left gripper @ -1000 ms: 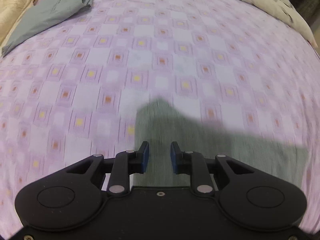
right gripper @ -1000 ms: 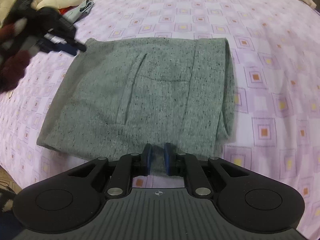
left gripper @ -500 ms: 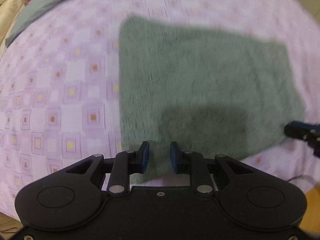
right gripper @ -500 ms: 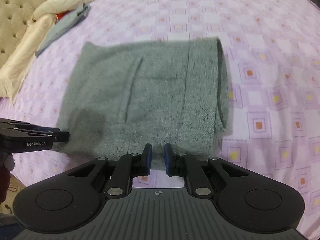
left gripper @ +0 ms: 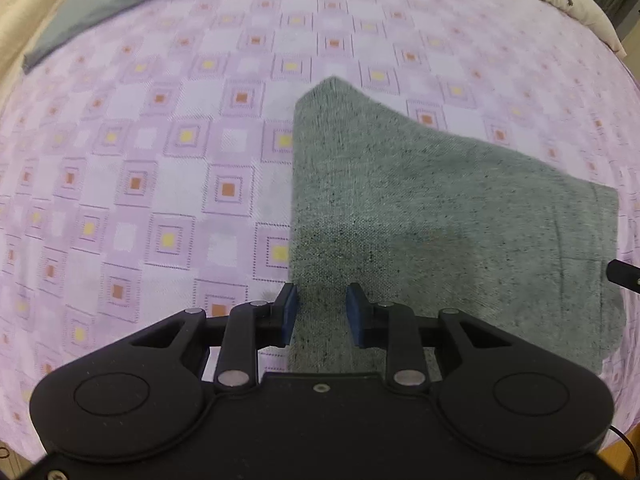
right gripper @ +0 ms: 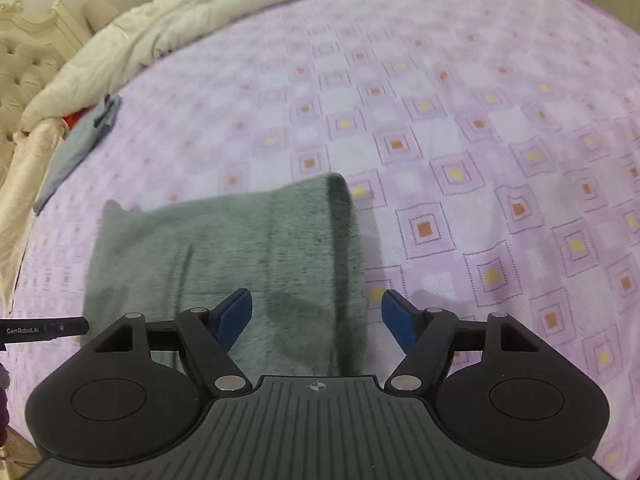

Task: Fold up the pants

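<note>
Both claws had shifted across the bed since the earlier frames, and the right claw (right gripper: 316,316), nearly closed a second before, was spreading its blue pads (right gripper: 234,314) wide, its jaws opening with nothing pressed between them. Beneath that gap lay the near edge and thick folded side of the grey pants (right gripper: 224,252), resting flat on the bedspread rather than gripped.

Across the garment, the left claw (left gripper: 322,314) was also opening, by a smaller amount; its pads (left gripper: 289,314) stood apart over the left edge of the pants (left gripper: 420,216), the cloth running under and between them without being pinched. In this view the pants formed a folded slab reaching from the claw toward the right, one corner pointing up the bed. At the right margin the dark tip of the other claw (left gripper: 624,276) sat just beside the far edge of the cloth.

Seen from the right wrist, the left claw's finger (right gripper: 44,328) poked in at the left edge, close to the pants' corner.

Around the garment spread the lilac checked bedspread (right gripper: 480,160). Farther off, well apart from the pants, a folded grey-blue cloth (left gripper: 108,4) lay near a cream quilt (right gripper: 180,36) bunched along the bed's far side, with a tufted headboard (right gripper: 24,76) behind it.
</note>
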Tool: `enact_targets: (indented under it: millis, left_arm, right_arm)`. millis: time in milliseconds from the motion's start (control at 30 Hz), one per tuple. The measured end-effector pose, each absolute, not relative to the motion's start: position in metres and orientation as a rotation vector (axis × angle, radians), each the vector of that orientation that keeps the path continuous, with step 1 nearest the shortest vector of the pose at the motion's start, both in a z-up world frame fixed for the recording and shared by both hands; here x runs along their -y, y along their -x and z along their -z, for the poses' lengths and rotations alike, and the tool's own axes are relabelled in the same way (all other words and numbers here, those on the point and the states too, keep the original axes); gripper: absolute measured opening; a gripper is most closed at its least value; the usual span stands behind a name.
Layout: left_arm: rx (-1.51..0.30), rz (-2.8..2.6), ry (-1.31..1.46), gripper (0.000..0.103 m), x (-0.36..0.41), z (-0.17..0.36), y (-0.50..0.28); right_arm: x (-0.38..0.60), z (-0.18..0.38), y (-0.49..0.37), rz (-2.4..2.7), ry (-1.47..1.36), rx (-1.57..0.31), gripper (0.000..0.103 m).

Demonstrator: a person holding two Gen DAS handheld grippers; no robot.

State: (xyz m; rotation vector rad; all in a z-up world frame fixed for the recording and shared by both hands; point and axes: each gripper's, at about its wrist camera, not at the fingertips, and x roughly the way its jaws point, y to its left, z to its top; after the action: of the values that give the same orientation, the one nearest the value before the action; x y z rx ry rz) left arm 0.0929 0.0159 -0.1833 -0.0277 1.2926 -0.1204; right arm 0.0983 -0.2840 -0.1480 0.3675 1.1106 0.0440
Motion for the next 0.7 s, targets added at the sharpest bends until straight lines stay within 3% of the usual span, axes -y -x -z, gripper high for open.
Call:
enact_targets:
  millis: [167, 233, 300, 567, 700]
  left_arm:
    - [-1.302, 0.14, 0.04, 0.043, -0.019, 0.193, -0.092]
    - [-1.289, 0.135, 0.044, 0.051, -0.022, 0.194, -0.094]
    - [-1.291, 0.136, 0.057, 0.058, -0.028, 0.196, -0.095]
    - [-1.351, 0.186, 0.151, 0.063, -0.051, 0.199, -0.105]
    - [-1.354, 0.2, 0.142, 0.059, -0.047, 0.195, -0.107]
  right_arm:
    - [0.283, 0.174, -0.112, -0.136, -0.43, -1.192, 0.072]
    - [0.282, 0.179, -0.115, -0.158, -0.477, -1.192, 0.087]
    - [0.279, 0.177, -0.117, -0.167, -0.5, -1.179, 0.091]
    - [0.276, 0.18, -0.125, -0.185, -0.5, -1.175, 0.093]
    - [0.276, 0.18, -0.125, -0.184, -0.502, -1.172, 0.093]
